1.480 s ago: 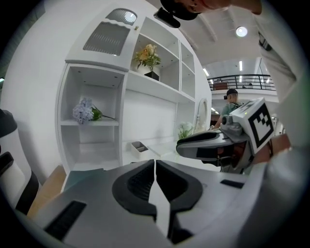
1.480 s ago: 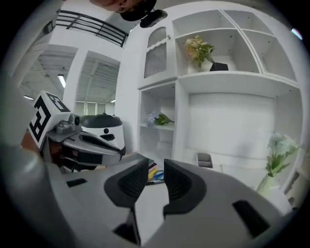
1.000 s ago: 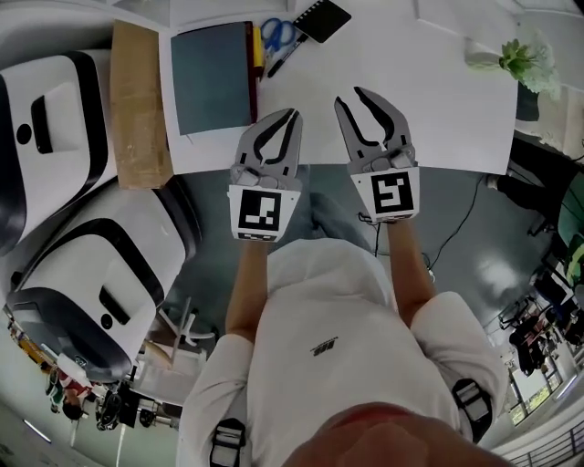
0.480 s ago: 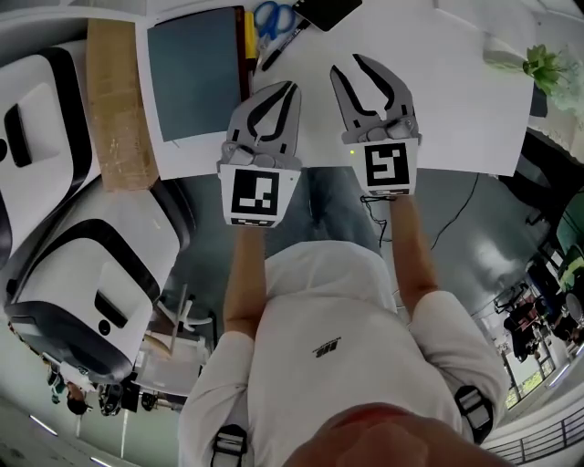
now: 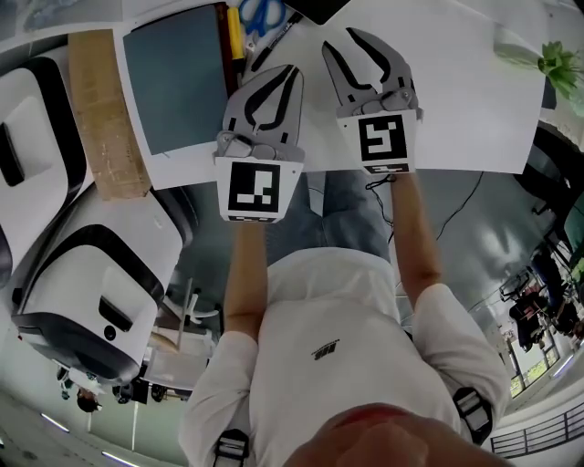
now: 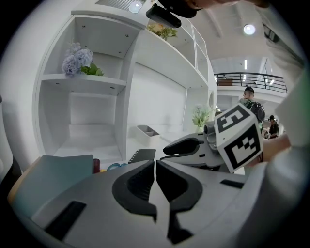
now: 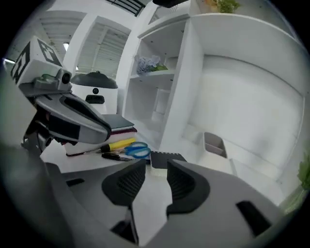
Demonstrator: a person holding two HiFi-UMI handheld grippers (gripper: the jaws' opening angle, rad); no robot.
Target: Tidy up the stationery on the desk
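Over the near edge of the desk [image 5: 456, 100] my left claw [image 5: 292, 71] is clenched empty while my right claw [image 5: 339, 41] has just been opening with nothing in it, I'm guessing to grab the scissors [image 5: 260, 14], yellow marker [image 5: 235, 32] or notebook [image 5: 319, 7] bunched farther back.

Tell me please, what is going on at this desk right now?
A person holds a hand-held gripper in each hand above a white desk. The left hand-held gripper has its jaws together and empty. The right hand-held gripper has just been opening its jaws, with nothing between them. The scissors, yellow pen and black notebook lie untouched ahead of them, so the tidying has not yet started.
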